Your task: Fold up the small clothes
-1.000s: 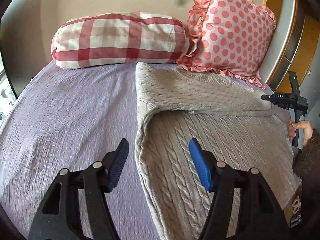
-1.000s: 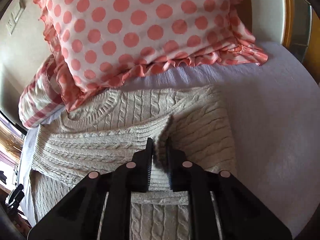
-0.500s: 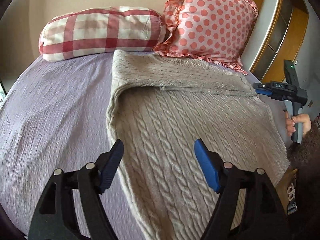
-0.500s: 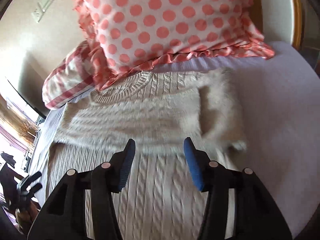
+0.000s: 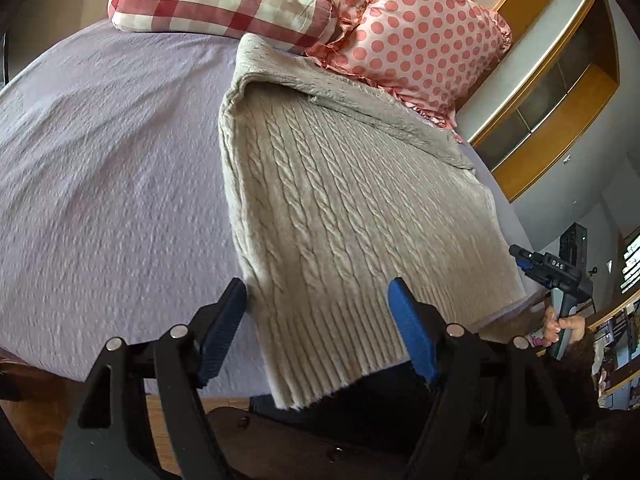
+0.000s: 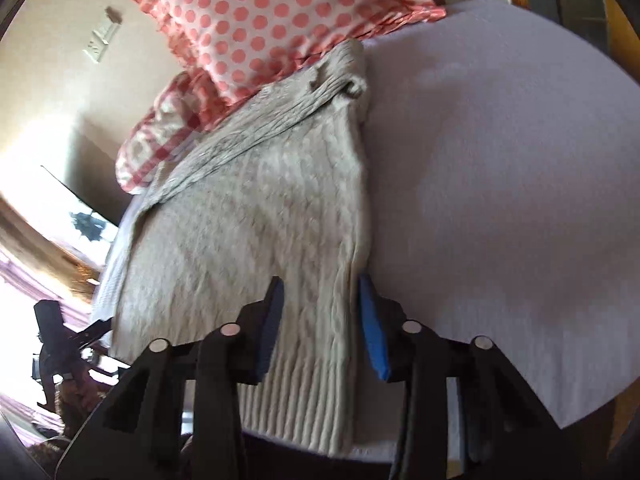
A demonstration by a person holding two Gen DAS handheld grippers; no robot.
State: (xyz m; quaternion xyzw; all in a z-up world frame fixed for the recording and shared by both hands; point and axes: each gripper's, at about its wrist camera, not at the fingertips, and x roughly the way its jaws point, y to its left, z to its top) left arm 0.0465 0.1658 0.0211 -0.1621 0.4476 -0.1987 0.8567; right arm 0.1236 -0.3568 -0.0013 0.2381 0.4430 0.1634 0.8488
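A beige cable-knit sweater (image 5: 344, 200) lies flat on the lilac bed, its sleeves folded across the top near the pillows and its ribbed hem hanging over the near bed edge. It also shows in the right wrist view (image 6: 264, 224). My left gripper (image 5: 316, 300) is open, its jaws straddling the hem's left corner without touching. My right gripper (image 6: 320, 300) is open over the hem's right corner, also empty. The right gripper also shows at the right edge of the left wrist view (image 5: 552, 272).
A red-checked bolster pillow (image 5: 224, 0) and a pink polka-dot pillow (image 5: 420, 36) lean against the wall at the bed's head. The lilac bedspread (image 5: 104, 160) stretches left of the sweater. Wooden shelving (image 5: 560, 80) stands at the right. A dark wooden bed frame (image 5: 280, 440) runs below the hem.
My right gripper let go of the folded sleeve and opened. Both grippers drew back from the pillows down to the sweater's hem at the near bed edge.
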